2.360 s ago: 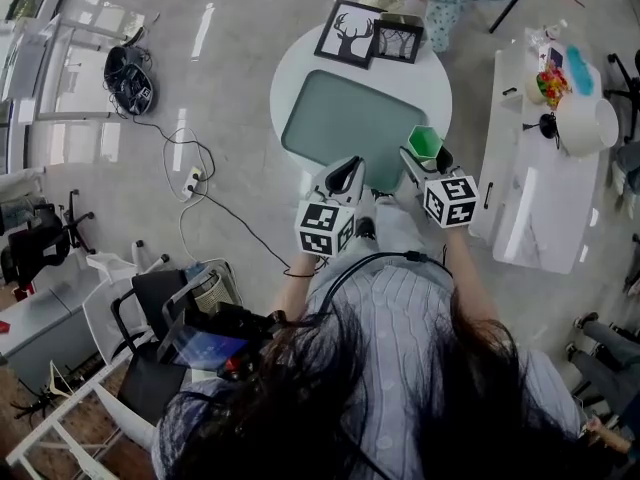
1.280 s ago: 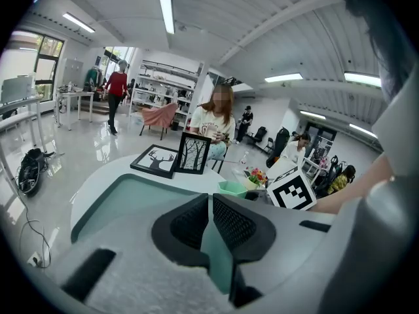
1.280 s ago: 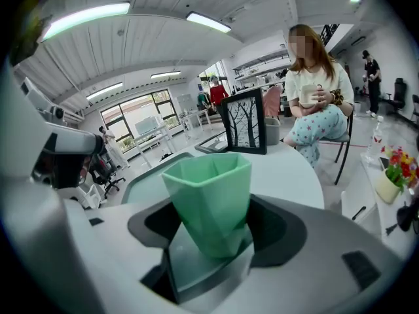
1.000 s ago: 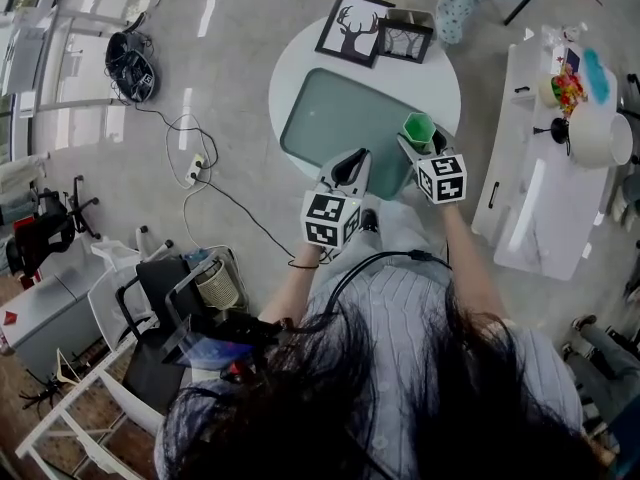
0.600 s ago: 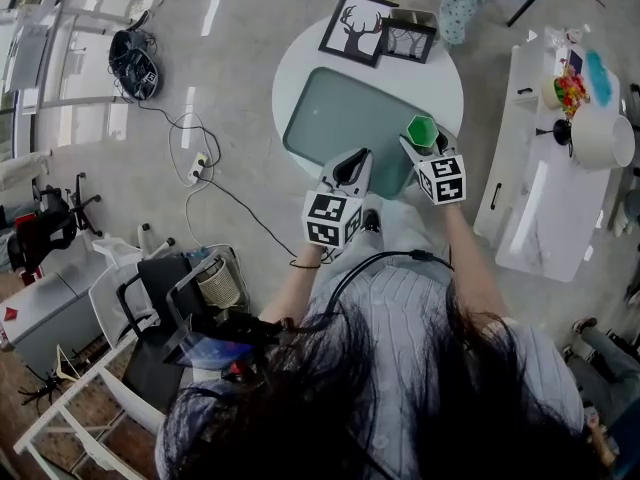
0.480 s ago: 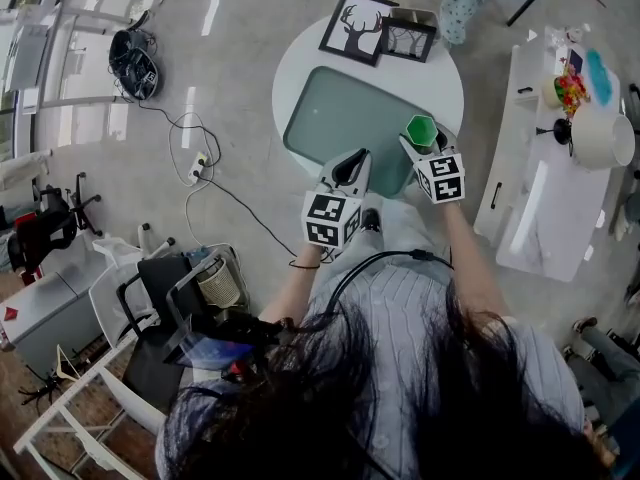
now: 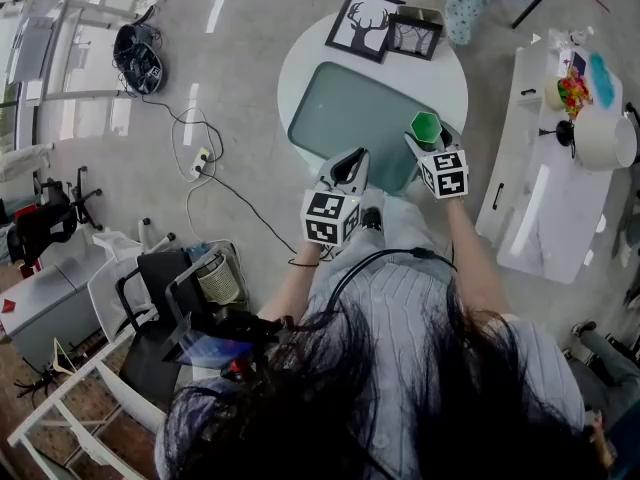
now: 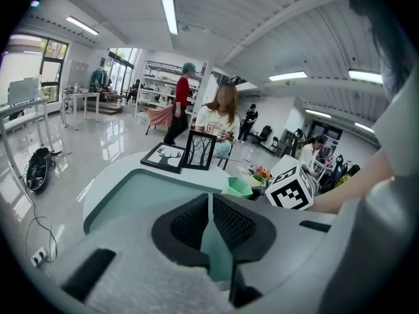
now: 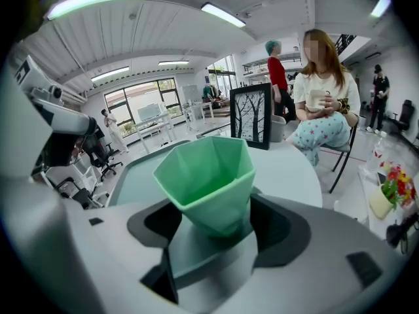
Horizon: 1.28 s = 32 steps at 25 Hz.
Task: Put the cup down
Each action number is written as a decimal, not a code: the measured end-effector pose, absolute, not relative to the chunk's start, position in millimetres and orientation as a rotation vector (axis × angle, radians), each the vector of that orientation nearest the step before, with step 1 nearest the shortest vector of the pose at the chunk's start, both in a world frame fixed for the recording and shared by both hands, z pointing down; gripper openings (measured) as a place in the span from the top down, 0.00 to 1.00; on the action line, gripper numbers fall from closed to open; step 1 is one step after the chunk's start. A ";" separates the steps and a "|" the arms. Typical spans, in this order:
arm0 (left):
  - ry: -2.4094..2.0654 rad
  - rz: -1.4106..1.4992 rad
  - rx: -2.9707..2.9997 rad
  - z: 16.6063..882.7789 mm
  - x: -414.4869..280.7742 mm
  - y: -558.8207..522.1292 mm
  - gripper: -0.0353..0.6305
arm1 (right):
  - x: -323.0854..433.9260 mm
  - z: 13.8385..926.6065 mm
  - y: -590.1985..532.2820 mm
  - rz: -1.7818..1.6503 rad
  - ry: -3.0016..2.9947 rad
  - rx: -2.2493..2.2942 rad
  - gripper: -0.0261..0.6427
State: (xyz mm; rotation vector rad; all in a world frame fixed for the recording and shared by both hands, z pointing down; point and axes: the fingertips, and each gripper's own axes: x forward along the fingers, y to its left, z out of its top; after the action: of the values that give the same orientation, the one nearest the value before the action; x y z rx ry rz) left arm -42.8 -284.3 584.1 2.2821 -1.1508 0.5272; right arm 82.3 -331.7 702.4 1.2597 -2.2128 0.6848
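1. Two handheld grippers sit at the near edge of the green mat (image 7: pixel 350 108), which covers most of a round white table (image 7: pixel 455 78).
2. The right gripper (image 7: pixel 428 140) is at the mat's right edge, on the side nearest the person holding it. Its jaws are clamped on the lower part of a green cup (image 7: pixel 426 126).
3. In the right gripper view the cup (image 9: pixel 206 178) is faceted and pale green. It stands roughly upright with its mouth open to the ceiling, and its base is sunk between the jaws of the right gripper (image 9: pixel 209 234).
4. I cannot tell from any view whether the cup's base touches the mat or hangs just above it.
5. The left gripper (image 7: pixel 352 158) is at the mat's near edge, left of the cup and apart from it. In its own view the left gripper (image 8: pixel 209 221) has its jaws drawn together to a thin slit, with nothing between them.
6. From the left gripper view the cup (image 8: pixel 239 187) shows just beside the right gripper's marker cube (image 8: pixel 290 190).
7. Beyond the mat's far edge, a deer picture (image 7: pixel 365 23) and a tree picture (image 7: pixel 415 36) sit side by side on the table.
8. Farther past the mat, behind the pictures, a seated person (image 9: pixel 321 103) holds a mug.
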 end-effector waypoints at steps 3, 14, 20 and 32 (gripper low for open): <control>-1.166 0.526 2.273 584.2 -48.6 -282.5 0.90 | 82.3 699.6 -331.4 0.695 -2.215 1.272 0.48; -1.183 0.510 2.284 577.2 -58.0 -270.5 0.90 | 95.0 697.7 -304.8 0.751 -2.171 1.341 0.48; -1.176 0.500 2.302 571.5 -59.3 -257.4 0.90 | 97.2 683.7 -285.1 0.780 -2.181 1.406 0.48; -1.235 0.433 2.358 537.8 -83.4 -232.9 0.90 | 74.6 594.1 -234.8 0.796 -2.393 1.527 0.49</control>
State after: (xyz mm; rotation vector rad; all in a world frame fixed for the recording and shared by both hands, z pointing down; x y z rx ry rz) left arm -83.4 -232.9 537.8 2.3577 -1.2346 0.4328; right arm 74.6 -234.8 594.1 1.5270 -2.3934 0.7958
